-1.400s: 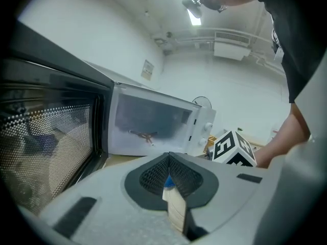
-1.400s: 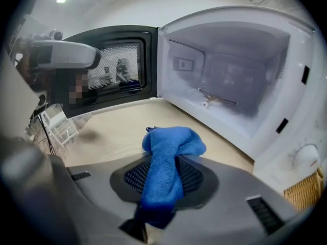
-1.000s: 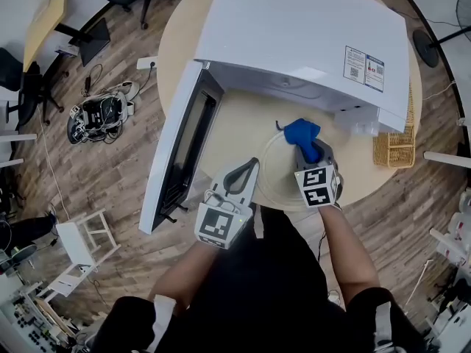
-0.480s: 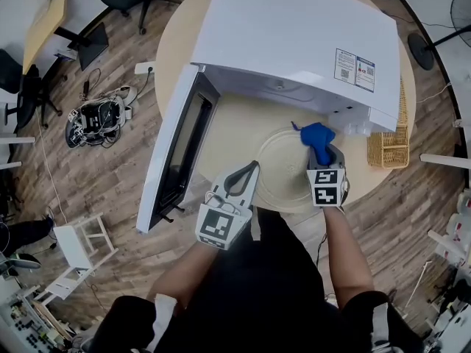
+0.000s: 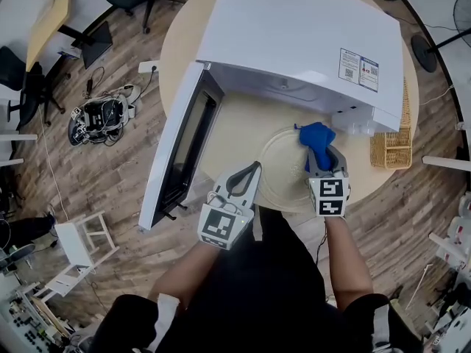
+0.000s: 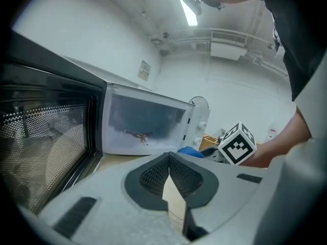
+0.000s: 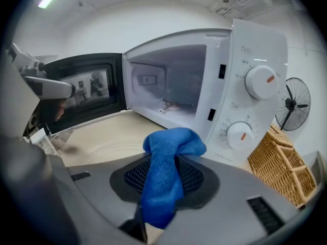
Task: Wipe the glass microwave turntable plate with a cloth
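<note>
The clear glass turntable plate [image 5: 283,173] lies on the round table in front of the open white microwave [image 5: 294,28]. My left gripper [image 5: 252,170] is shut on the plate's near left rim; a pale sliver of the rim [image 6: 175,208] shows between its jaws [image 6: 168,160]. My right gripper [image 5: 321,155] is shut on a bunched blue cloth [image 5: 317,137], which rests on the plate's far right part close to the microwave's control panel. In the right gripper view the cloth [image 7: 166,172] hangs over the jaws, with the plate [image 7: 102,147] beyond them.
The microwave door [image 5: 180,145] stands open to the left of the plate. A wicker basket [image 5: 390,149] sits at the table's right edge beside the microwave, also seen as the basket [image 7: 278,170]. Chairs, cables and a stool stand on the wooden floor.
The right gripper carried the blue cloth to the right across the plate's far side, then stayed nearly still. The left gripper kept its hold on the rim.
</note>
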Action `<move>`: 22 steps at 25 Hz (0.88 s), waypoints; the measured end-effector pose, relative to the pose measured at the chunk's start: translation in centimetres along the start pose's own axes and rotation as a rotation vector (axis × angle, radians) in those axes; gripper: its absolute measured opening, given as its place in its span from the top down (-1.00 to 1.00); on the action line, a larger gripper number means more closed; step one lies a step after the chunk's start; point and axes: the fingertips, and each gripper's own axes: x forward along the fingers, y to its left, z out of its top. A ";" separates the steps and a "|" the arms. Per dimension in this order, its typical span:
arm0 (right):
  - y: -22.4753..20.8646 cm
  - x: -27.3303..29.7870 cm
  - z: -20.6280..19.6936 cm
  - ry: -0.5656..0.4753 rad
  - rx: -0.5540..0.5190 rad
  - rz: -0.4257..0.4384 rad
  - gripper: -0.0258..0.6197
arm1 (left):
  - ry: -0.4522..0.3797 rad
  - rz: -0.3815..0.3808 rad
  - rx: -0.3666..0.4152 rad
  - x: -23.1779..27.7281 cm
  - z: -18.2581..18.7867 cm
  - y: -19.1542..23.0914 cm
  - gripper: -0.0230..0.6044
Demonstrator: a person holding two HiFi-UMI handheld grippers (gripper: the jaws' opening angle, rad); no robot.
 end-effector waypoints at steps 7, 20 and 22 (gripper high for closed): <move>7.0 0.1 0.4 0.020 -0.091 0.177 0.60 | -0.001 0.023 0.000 -0.9 -0.4 0.4 0.91; 14.9 1.0 -2.4 0.122 -0.185 0.363 0.59 | -0.006 0.046 -0.011 -3.0 -1.2 1.2 0.91; 14.7 1.0 -2.5 0.128 -0.212 0.366 0.58 | -0.009 0.045 -0.013 -3.1 -1.2 1.1 0.91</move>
